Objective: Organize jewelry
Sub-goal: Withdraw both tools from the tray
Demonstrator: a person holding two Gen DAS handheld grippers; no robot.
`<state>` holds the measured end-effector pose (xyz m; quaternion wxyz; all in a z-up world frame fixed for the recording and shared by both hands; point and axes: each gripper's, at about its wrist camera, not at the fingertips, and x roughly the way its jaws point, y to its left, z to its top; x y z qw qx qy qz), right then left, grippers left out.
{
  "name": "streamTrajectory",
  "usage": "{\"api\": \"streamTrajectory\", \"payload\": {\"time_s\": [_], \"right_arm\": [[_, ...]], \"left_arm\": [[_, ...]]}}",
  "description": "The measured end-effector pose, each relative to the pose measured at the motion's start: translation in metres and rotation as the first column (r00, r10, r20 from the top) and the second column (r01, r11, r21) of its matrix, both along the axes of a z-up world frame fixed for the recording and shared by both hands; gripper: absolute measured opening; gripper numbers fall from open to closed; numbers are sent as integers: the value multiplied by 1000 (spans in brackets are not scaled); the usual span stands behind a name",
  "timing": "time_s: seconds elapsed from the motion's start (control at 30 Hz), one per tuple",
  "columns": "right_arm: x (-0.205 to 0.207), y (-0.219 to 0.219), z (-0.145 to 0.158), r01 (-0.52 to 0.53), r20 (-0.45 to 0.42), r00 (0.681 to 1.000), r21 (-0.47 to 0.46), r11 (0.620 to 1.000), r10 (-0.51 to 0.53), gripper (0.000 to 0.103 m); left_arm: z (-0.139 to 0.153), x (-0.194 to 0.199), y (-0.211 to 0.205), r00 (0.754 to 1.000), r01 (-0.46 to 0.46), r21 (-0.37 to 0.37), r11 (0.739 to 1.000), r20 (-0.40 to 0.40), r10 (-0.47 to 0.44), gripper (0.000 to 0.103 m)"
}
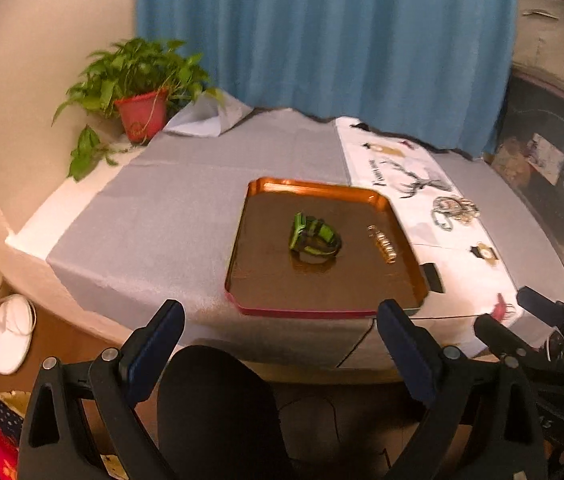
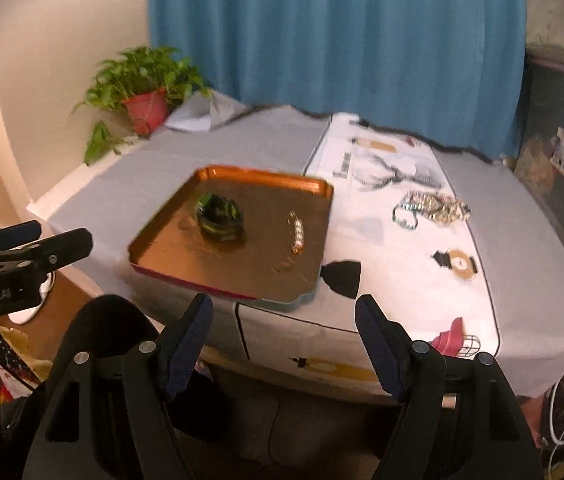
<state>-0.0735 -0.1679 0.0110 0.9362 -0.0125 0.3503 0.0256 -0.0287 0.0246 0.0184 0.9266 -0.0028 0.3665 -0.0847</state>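
Grippers, left (image 1: 280, 322) and right (image 2: 284, 316), hang spread and empty before the tray (image 1: 241, 236) holding seemingly two bracelets.

A home room: a blue curtain (image 1: 322, 32) hangs behind a cloth-covered bench (image 1: 169, 216), with a potted plant (image 1: 141, 84) at its far left corner.

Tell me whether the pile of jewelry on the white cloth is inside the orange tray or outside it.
Outside. The jewelry pile lies on the white printed cloth, right of the orange tray, which holds only a green bracelet and a gold bracelet.
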Motion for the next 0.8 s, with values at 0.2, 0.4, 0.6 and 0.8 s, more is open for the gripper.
{"api": "streamTrajectory", "payload": {"time_s": [0.2, 0.4, 0.6, 0.8], "right_arm": [[-25, -1, 24, 13, 80, 997, 13, 1000, -14, 74], [-44, 1, 21, 16, 71, 997, 22, 1000, -17, 74], [-52, 1, 19, 19, 78, 997, 30, 999, -21, 74], [-54, -3, 20, 28, 71, 997, 42, 999, -31, 74]], "left_arm": [[27, -27, 1, 996, 10, 5, 1000, 87, -11, 96], [31, -47, -6, 995, 42, 4, 999, 96, -42, 96], [33, -54, -12, 993, 47, 16, 999, 105, -48, 96], [32, -54, -14, 994, 46, 19, 999, 101, -48, 96]]}}
